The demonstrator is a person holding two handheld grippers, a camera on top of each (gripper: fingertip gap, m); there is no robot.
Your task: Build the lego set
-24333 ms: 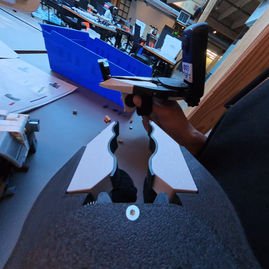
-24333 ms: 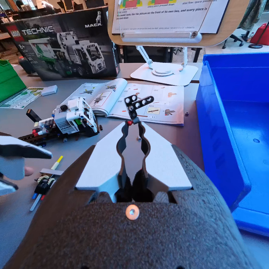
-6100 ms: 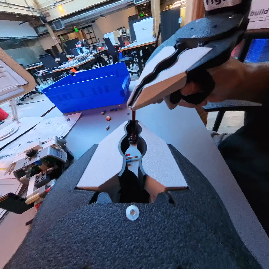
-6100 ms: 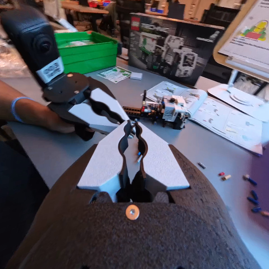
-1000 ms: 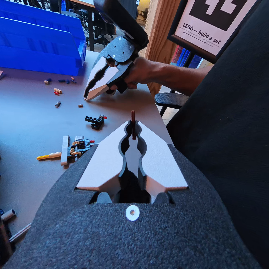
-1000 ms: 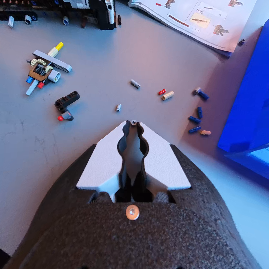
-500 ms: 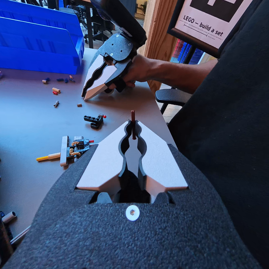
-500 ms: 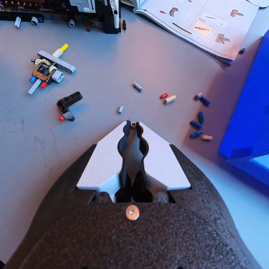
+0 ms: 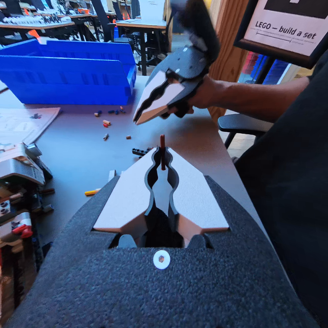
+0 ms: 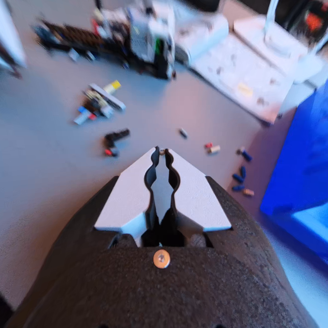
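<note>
My left gripper [image 9: 162, 150] is shut on a thin dark red axle [image 9: 162, 142] that stands upright between its tips, above the grey table. My right gripper [image 10: 161, 150] is shut on a small grey bush [image 10: 161, 151] at its tips. It also shows in the left wrist view [image 9: 137, 121], raised above the table just beyond and above the axle. The part-built truck model [image 10: 150, 40] lies blurred at the far side of the table and shows at the left edge of the left wrist view [image 9: 16, 179].
A small sub-assembly with a yellow axle [image 10: 102, 103] and a black angled beam [image 10: 115, 137] lie on the table. Loose pins [image 10: 239, 177] are scattered near the blue bin [image 9: 71, 74]. An open instruction booklet [image 10: 239, 78] lies at the back right. Left tips and right tips are each some 15 cm from the part-built truck model [image 10: 150, 40].
My right gripper has lifted off the table with the grey bush and swung toward the left gripper. The left gripper has turned left, bringing the truck model and bin into view.
</note>
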